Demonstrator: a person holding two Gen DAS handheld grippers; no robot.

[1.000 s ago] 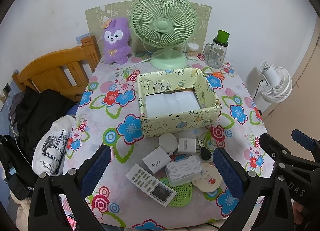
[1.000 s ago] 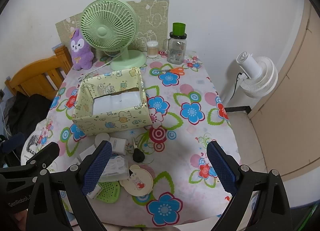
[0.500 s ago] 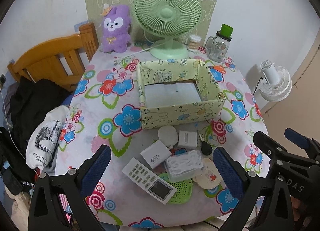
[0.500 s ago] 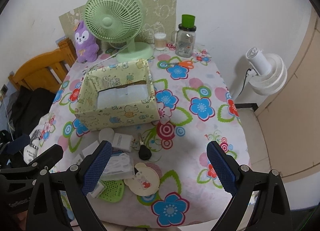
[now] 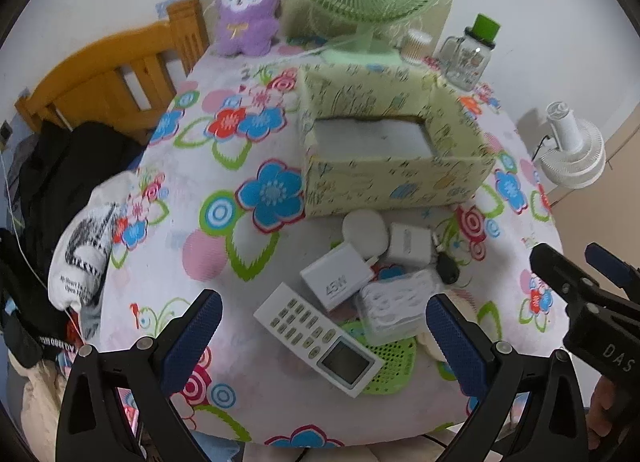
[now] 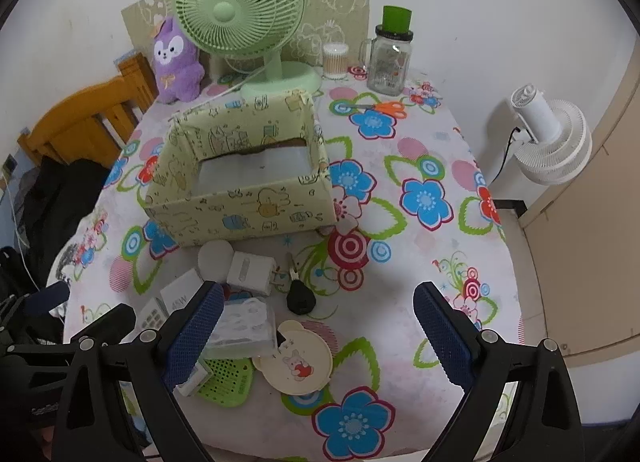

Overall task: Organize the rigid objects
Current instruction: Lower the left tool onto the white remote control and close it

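A pale green patterned box (image 5: 396, 182) (image 6: 240, 206) stands open on the flowered table. In front of it lies a cluster: a white remote (image 5: 316, 338), a white 45W charger (image 5: 338, 282), a round white disc (image 5: 364, 232), a white plug adapter (image 5: 408, 244) (image 6: 250, 272), a black key (image 6: 300, 298), a clear case of white items (image 5: 394, 308) (image 6: 244, 322), a green mesh pad (image 5: 386, 362) and a cream bear-shaped lid (image 6: 298, 362). My left gripper (image 5: 320, 326) is open and empty above the remote. My right gripper (image 6: 316, 326) is open and empty above the lid.
At the back stand a green fan (image 6: 240, 14), a purple plush (image 6: 176, 62), a cotton-swab tub (image 6: 335, 61) and a glass jar (image 6: 390, 54). Orange scissors (image 6: 384, 106) lie near the jar. A wooden chair (image 5: 112, 74) with clothes is left; a white floor fan (image 6: 548, 138) is right.
Both grippers have moved forward and lower toward the table; the box and the cluster of objects look larger. Nothing on the table has moved.
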